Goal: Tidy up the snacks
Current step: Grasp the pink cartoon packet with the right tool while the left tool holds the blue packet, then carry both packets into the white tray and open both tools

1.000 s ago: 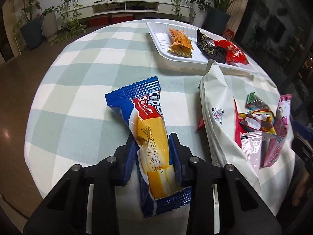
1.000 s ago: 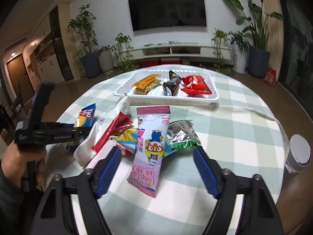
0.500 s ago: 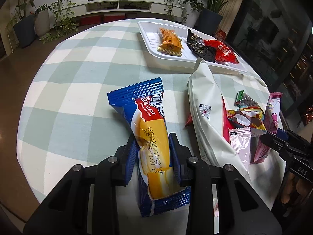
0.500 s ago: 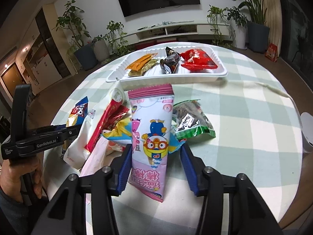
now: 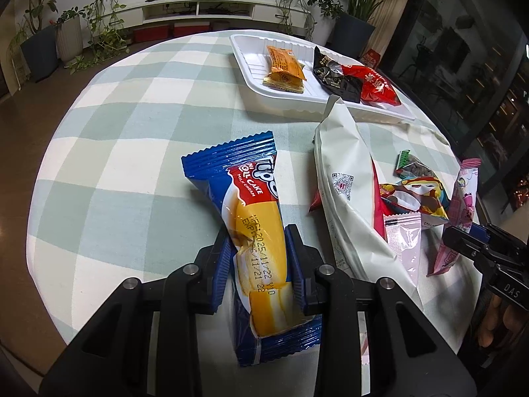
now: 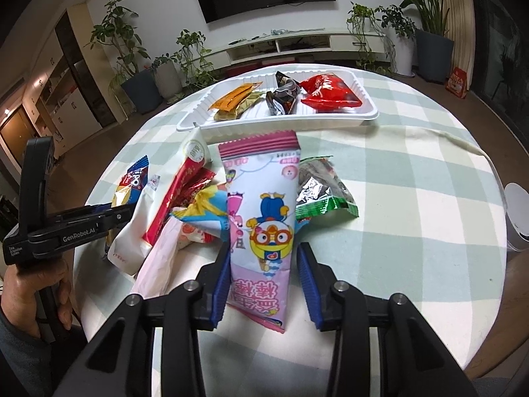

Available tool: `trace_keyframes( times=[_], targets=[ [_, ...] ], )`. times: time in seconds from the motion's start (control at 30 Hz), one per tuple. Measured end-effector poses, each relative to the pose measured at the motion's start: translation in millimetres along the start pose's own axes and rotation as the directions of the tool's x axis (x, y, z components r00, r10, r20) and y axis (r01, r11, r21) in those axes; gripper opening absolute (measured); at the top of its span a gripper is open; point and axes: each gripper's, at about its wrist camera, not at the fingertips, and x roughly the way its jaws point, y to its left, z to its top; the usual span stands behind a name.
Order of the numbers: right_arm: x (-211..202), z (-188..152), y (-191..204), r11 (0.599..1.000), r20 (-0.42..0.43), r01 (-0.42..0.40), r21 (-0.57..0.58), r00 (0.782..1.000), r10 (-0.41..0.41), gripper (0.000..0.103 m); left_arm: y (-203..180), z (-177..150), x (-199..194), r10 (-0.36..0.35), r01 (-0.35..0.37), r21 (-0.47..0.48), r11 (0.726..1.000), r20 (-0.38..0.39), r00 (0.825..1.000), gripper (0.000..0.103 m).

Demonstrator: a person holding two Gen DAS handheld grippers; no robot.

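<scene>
My left gripper [image 5: 259, 264] is shut on a blue and yellow roll cake packet [image 5: 251, 198], which lies lengthwise between the pads on the checked tablecloth. The jaws of my right gripper [image 6: 263, 281] are closing around a pink cartoon snack packet [image 6: 261, 205]. The left pad touches its edge, while a thin gap shows at the right pad. At the back of the table, a white tray [image 6: 274, 122] holds an orange, a black and a red packet. From the right wrist view the left gripper [image 6: 122, 213] shows at the left, held by a hand.
A pile of loose snacks lies between the grippers: a long white bag [image 5: 344, 172], a red packet [image 6: 175, 198], a green packet [image 6: 324, 192]. A white round object [image 6: 517, 218] stands at the table's right edge. Potted plants and a low shelf line the far wall.
The right gripper's jaws have drawn in from wide apart to close beside the pink packet, and it has moved forward over it. The left gripper has kept its hold on the roll cake.
</scene>
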Motion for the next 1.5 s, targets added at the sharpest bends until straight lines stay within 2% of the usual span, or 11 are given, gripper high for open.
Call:
trace_keyframes(
  times=[0.03,0.1,0.3,0.87,1.07,1.33,1.5],
  targets=[
    [-0.7,-0.2,-0.6,1.0,0.001,-0.002,0.003,1.0,0.002,0.041,-0.1,0.0,0.0,0.0,0.0,0.0,1.0,0.0,1.0,0.03],
    [-2.9,-0.6,-1.6,1.0,0.001,-0.015,0.01,1.0,0.015,0.033,-0.2,-0.1,0.1,0.0,0.0,0.0,1.0,0.0,1.0,0.03],
    [-15.9,-1.0,-1.7,0.999,0.026,-0.041,0.019,0.999,0.041,0.026,-1.3,-1.7,-1.0,-0.013,0.013,0.002,1.0,-0.001,1.0,0.029],
    [-35.6,3.0,-14.4,0.998,0.07,-0.051,0.042,0.996,0.048,0.026,3.8,-7.3,-19.2,-0.049,0.05,-0.027,0.998,0.036,0.998,0.029],
    [-44.1,10.8,-34.7,0.996,0.1,-0.049,0.078,0.994,0.041,0.026,0.2,-6.0,-31.1,-0.071,0.073,-0.033,0.997,0.058,0.996,0.029],
    [-59.5,36.3,-69.2,0.99,0.15,-0.052,0.131,0.988,0.032,0.026,-10.5,20.0,-56.6,-0.12,0.124,-0.023,0.992,0.111,0.987,0.029],
    [-69.2,74.7,-70.2,0.992,0.205,-0.072,0.102,0.977,0.05,0.026,-16.5,57.7,-71.4,-0.114,0.113,0.021,0.993,0.136,0.984,0.029]
  ],
)
